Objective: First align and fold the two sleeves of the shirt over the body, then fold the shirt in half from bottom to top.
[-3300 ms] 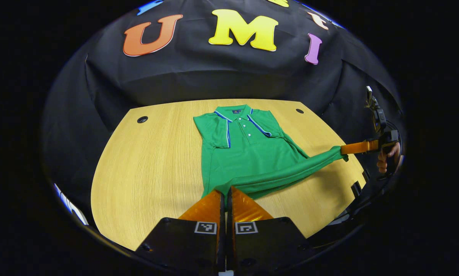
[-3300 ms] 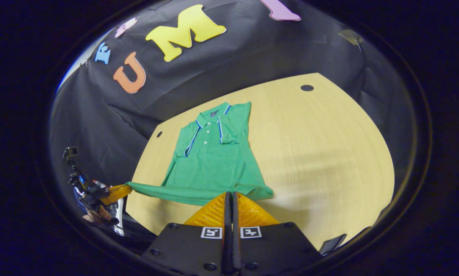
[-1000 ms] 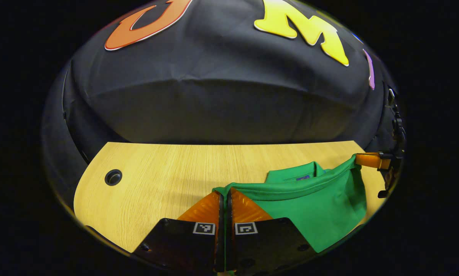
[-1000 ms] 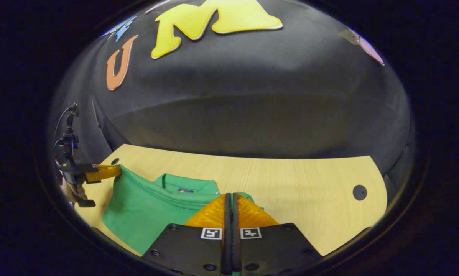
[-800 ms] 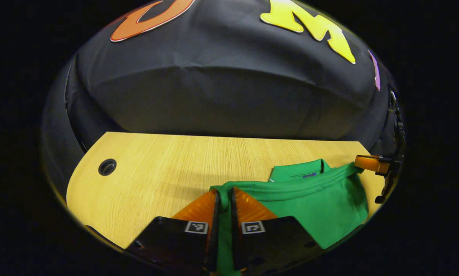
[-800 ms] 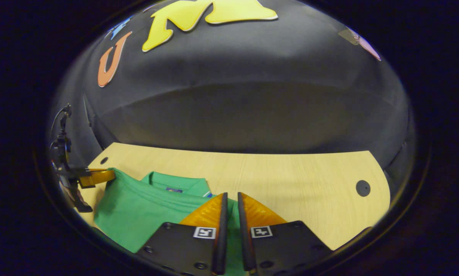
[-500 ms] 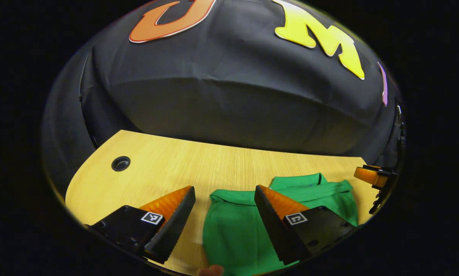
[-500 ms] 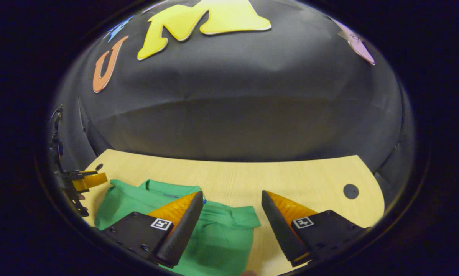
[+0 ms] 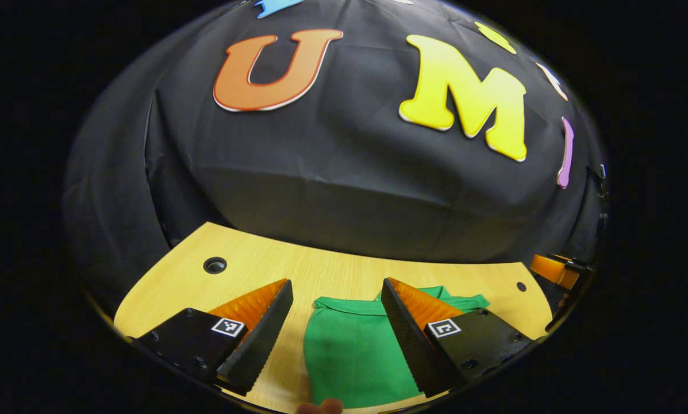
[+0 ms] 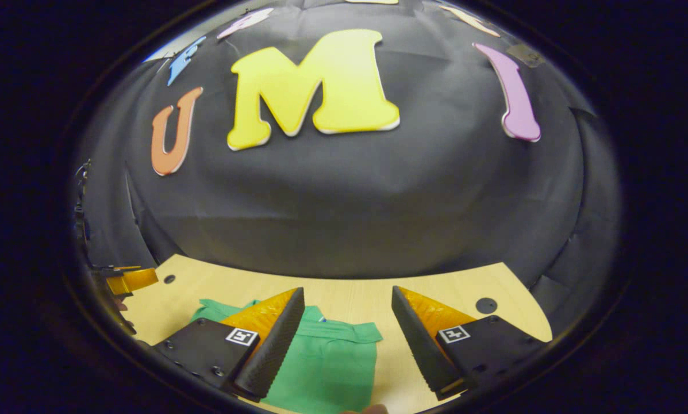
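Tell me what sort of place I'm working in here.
Looks like a staged recording booth, not a home: black cloth wall backs a light wooden table with cable holes, and a folded green polo shirt lies on it between the open left claw.

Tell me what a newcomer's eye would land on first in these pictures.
First the bright green folded polo shirt, lying flat on the pale wooden table just beyond the left gripper, whose fingers stand wide open above it. In the right gripper view the same shirt lies low and left, under the equally open right gripper. A round dark hole in the tabletop also stands out.
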